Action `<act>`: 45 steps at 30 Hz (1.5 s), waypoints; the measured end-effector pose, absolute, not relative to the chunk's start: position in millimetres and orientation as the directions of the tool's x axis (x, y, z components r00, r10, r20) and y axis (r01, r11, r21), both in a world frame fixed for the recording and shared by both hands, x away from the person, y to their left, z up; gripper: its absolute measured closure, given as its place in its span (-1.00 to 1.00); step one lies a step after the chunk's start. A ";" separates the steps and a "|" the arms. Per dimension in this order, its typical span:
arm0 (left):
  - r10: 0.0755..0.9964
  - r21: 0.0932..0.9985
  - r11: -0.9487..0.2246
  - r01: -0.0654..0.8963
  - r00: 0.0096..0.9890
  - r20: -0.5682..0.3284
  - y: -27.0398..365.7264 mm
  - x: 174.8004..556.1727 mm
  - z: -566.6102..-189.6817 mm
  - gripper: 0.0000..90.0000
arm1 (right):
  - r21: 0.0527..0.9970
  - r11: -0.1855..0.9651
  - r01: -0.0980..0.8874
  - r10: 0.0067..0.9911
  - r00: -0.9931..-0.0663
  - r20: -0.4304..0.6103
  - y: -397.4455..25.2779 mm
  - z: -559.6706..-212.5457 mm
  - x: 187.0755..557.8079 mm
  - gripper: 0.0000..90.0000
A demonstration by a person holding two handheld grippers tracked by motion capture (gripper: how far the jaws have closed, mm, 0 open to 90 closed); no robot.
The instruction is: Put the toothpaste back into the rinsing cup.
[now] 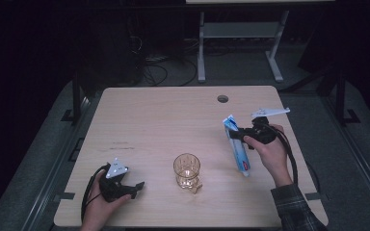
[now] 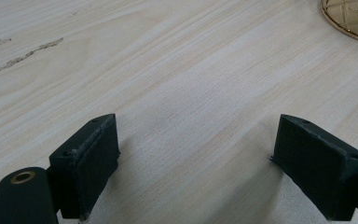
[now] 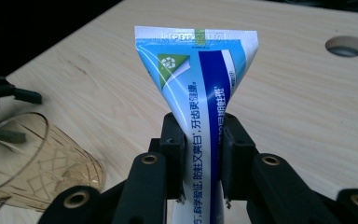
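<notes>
A blue and white toothpaste tube [image 1: 237, 147] hangs tilted over the right side of the wooden table [image 1: 164, 115], its crimped end up. My right gripper [image 1: 237, 133] is shut on the tube near that end; in the right gripper view the tube [image 3: 200, 93] rises flat between the two pads. An amber glass tumbler [image 1: 187, 170] stands upright near the table's front middle, and its rim shows at the edge of the left gripper view [image 2: 352, 18]. My left gripper [image 1: 137, 187] rests low at the front left, open, with bare tabletop between its fingers [image 2: 91, 163].
A round cable hole [image 1: 222, 98] sits in the table's far side. Beyond the table are a white desk frame [image 1: 238, 38] and cables on a dark floor. In the right gripper view the tumbler [image 3: 32, 158] lies at the lower left, with the other gripper [image 3: 4, 91] beyond it.
</notes>
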State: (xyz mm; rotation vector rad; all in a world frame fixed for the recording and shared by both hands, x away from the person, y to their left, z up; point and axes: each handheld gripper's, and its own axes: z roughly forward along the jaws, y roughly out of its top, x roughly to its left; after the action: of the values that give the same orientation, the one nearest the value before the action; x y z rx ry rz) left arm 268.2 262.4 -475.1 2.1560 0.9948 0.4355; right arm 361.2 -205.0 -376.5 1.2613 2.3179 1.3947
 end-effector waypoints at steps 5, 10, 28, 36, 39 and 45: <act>0.762 0.724 -0.451 0.522 0.647 0.008 262.4 268.3 -475.1 -0.71 | 0.822 0.170 0.544 0.707 -0.648 0.283 -211.5 -367.0 356.6 0.63; 0.763 0.725 -0.449 0.523 0.646 0.007 262.3 268.3 -475.2 -0.71 | 0.859 0.134 0.494 0.677 -0.679 0.285 -213.9 -359.7 351.9 0.63; 0.762 0.725 -0.449 0.522 0.647 0.006 262.1 268.1 -475.2 -0.71 | 0.927 0.057 0.372 0.582 -0.767 0.272 -208.4 -336.9 336.5 0.63; 0.761 0.724 -0.451 0.522 0.649 0.006 262.2 268.2 -475.1 -0.71 | 0.939 0.057 0.340 0.555 -0.792 0.254 -199.3 -325.2 328.8 0.63; 0.761 0.724 -0.451 0.522 0.649 0.006 262.1 268.2 -475.1 -0.71 | 0.944 0.059 0.326 0.544 -0.803 0.244 -195.3 -321.2 326.4 0.63; 0.761 0.724 -0.451 0.522 0.649 0.006 262.2 268.2 -475.1 -0.71 | 0.951 0.059 0.304 0.523 -0.821 0.230 -188.2 -313.4 322.1 0.63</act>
State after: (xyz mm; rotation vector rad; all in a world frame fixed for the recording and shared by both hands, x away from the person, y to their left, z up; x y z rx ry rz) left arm 268.2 262.2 -475.1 2.1566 0.9912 0.4323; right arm 322.1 -188.2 -313.4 0.8525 2.1510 1.8558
